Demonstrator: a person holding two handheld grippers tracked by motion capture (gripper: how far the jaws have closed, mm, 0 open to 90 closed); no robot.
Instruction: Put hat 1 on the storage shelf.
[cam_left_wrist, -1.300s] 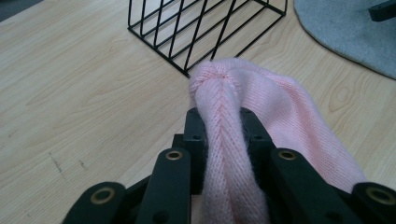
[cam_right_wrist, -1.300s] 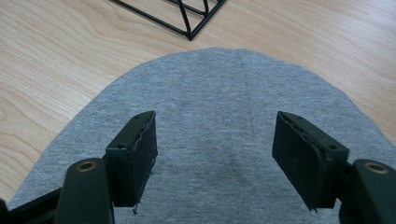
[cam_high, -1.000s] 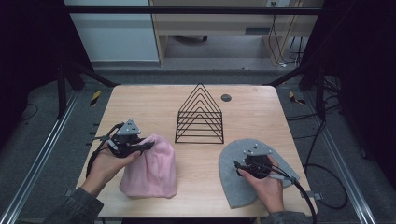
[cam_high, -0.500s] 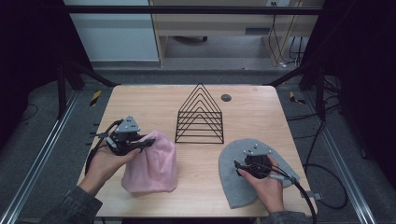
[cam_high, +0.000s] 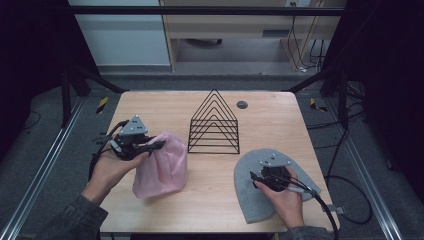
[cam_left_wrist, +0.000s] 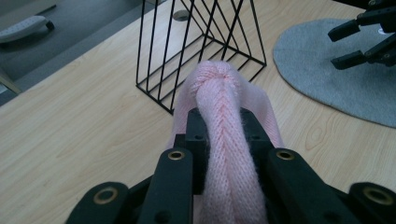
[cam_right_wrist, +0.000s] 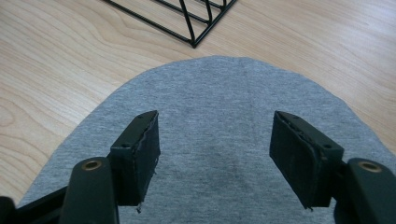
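I count two hats on my table: one pink hat, one grey hat. One wire rack. One round table fitting. Two grippers.

A black triangular wire rack stands at the centre of the pale wooden table, with a small dark round disc just upper right of it.

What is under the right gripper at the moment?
The grey beanie lies flat on the wooden table right under the open right gripper. The cloth between the jaws is bare. Whatever the beanie itself covers cannot be seen.
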